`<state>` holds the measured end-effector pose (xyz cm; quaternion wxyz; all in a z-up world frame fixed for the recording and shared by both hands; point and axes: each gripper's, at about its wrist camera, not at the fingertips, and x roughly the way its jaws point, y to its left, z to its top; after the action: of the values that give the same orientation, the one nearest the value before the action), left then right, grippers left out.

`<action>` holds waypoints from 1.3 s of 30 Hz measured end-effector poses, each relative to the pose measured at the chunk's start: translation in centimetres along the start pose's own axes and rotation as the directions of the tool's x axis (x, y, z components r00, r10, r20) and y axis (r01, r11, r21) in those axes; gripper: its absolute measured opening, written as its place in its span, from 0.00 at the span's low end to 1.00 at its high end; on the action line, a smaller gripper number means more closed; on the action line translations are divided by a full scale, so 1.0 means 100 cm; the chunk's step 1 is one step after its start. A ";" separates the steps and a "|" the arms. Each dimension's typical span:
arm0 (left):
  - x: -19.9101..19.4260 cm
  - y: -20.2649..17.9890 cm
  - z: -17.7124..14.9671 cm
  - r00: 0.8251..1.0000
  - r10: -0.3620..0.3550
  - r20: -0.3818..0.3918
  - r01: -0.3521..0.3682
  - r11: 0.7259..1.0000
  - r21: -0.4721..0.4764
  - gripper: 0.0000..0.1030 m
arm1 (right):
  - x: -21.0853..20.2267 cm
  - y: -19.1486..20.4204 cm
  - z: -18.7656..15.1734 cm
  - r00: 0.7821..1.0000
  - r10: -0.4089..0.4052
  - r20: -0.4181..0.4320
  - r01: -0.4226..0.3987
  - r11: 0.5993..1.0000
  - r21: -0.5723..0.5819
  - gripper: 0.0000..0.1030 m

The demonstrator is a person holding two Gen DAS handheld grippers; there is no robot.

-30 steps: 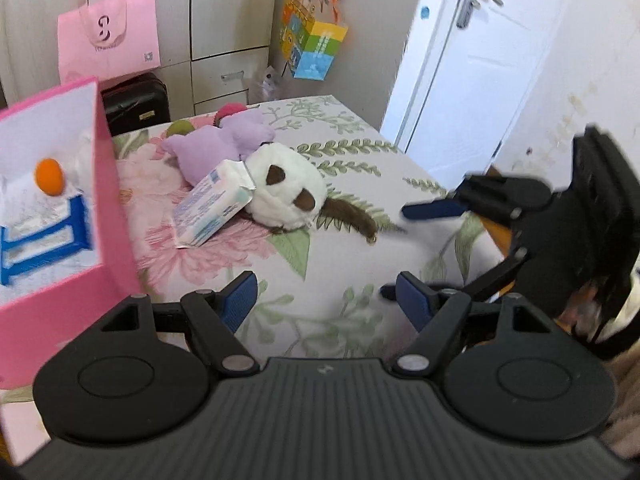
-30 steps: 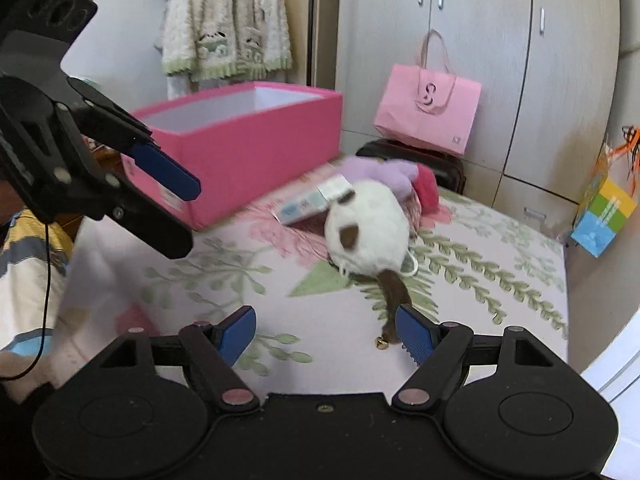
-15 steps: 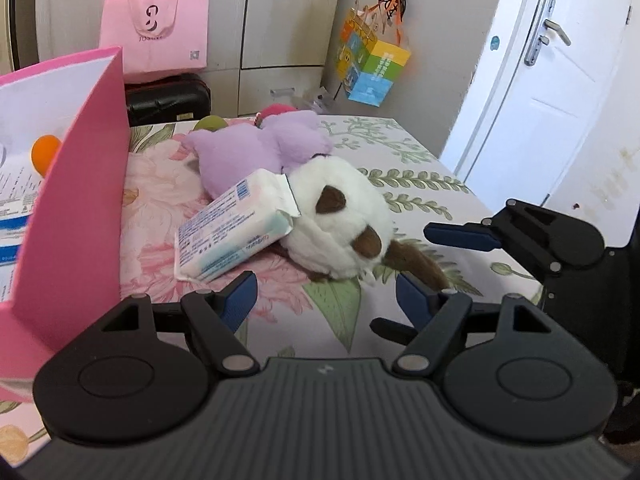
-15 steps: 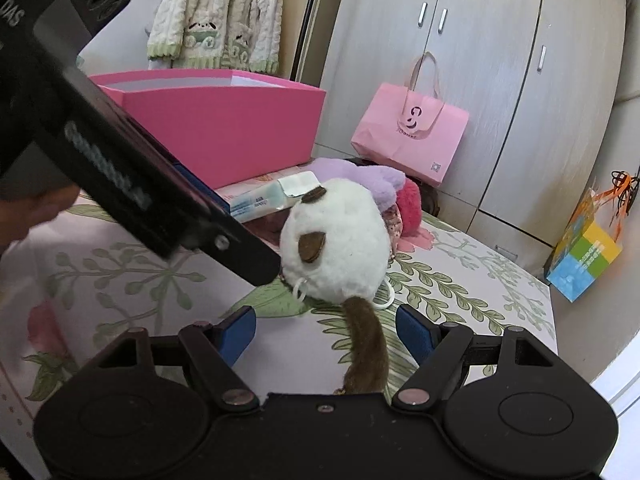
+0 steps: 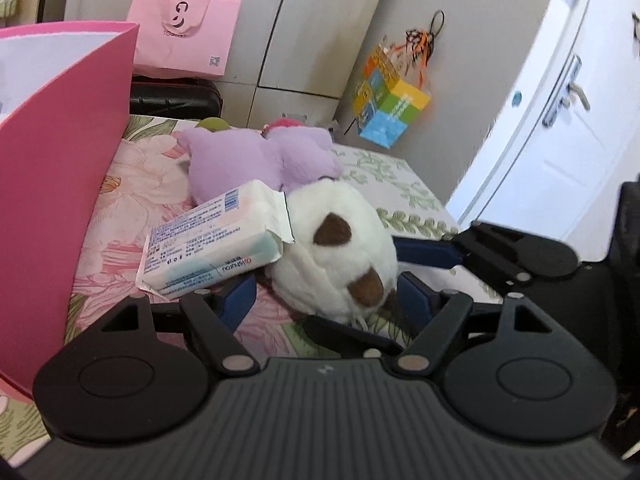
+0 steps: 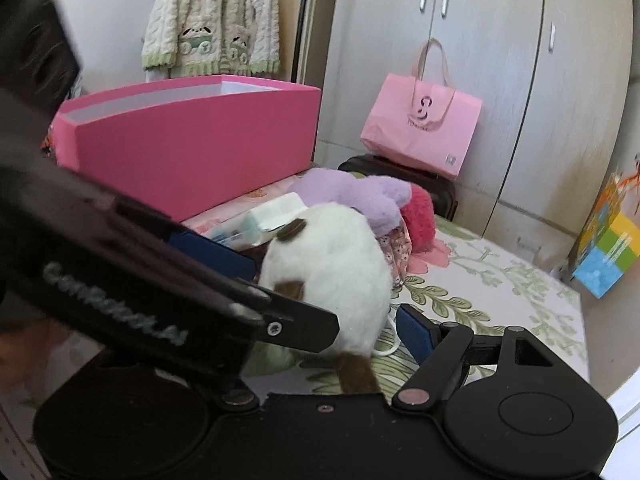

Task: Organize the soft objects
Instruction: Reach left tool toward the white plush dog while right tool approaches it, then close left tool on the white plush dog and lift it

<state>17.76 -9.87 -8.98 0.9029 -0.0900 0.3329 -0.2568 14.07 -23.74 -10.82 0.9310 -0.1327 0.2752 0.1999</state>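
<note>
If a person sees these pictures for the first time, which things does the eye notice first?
First the white plush toy with brown patches, lying on the flowered bedcover between both grippers' blue fingers. A tissue pack leans on it, a purple plush lies behind, and a big pink box stands alongside.

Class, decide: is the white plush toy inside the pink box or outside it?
Outside. The white plush toy lies on the floral bedspread, beside the pink box, against a tissue pack.

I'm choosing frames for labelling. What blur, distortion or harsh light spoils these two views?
Left wrist view: fisheye bends the white door; the white plush toy is sharp, the right tool slightly smeared. Right wrist view: the left tool is a dark motion-blurred bar hiding the lower left; the pink box is clear.
</note>
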 end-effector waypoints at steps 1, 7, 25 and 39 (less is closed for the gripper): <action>0.001 0.002 0.000 1.000 -0.009 0.005 0.009 1.000 -0.016 0.75 | 0.003 -0.004 0.001 1.000 0.013 -0.006 -0.013 1.000 0.023 0.79; 0.009 0.014 -0.002 0.998 -0.063 0.019 0.065 0.991 -0.115 0.73 | 0.016 -0.020 -0.002 0.993 0.114 -0.025 -0.108 0.980 0.169 0.76; 0.004 -0.004 -0.013 0.994 -0.094 -0.058 0.092 0.995 -0.036 0.61 | -0.009 0.003 -0.014 1.000 0.006 -0.013 -0.004 0.984 0.180 0.63; -0.015 -0.023 -0.024 0.989 -0.104 -0.102 0.105 0.994 0.011 0.60 | -0.031 0.022 -0.027 0.997 -0.073 -0.016 0.074 0.965 0.252 0.63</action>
<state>14.32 -10.99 -9.26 0.8708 -0.0869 0.3710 -0.3106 9.43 -23.71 -11.55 0.9462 -0.0239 0.2961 0.1283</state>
